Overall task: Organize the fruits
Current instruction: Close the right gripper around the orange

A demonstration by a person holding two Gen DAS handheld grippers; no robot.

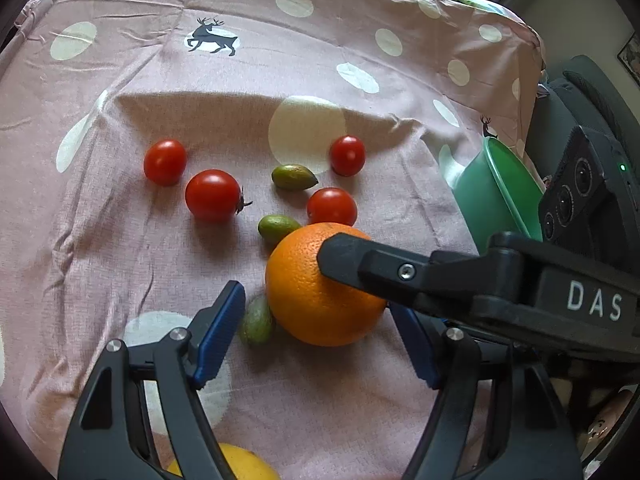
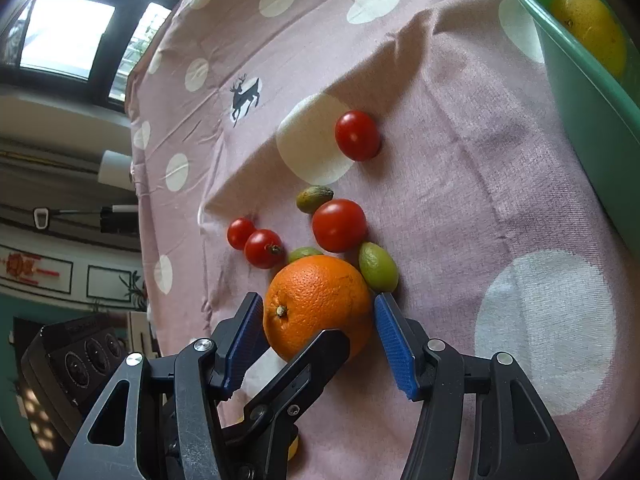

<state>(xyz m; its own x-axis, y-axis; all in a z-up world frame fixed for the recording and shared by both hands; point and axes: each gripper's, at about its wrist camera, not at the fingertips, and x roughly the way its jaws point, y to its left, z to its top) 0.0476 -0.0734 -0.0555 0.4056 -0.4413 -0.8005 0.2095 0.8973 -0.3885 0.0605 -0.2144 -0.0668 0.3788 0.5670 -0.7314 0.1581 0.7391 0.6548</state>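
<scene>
Right gripper (image 2: 320, 332): blue pads closed against both sides of the orange (image 2: 318, 306). Left gripper (image 1: 316, 340): jaws wide, empty, orange between the tips. Beyond: cherry tomatoes (image 1: 212, 195), green bowl (image 2: 592, 112).

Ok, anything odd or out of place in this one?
Yes: both grippers crowd one orange. The right gripper has its jaws against the orange's sides, while the left gripper, jaws open, straddles the same fruit. Nothing looks spilled or damaged.
</scene>
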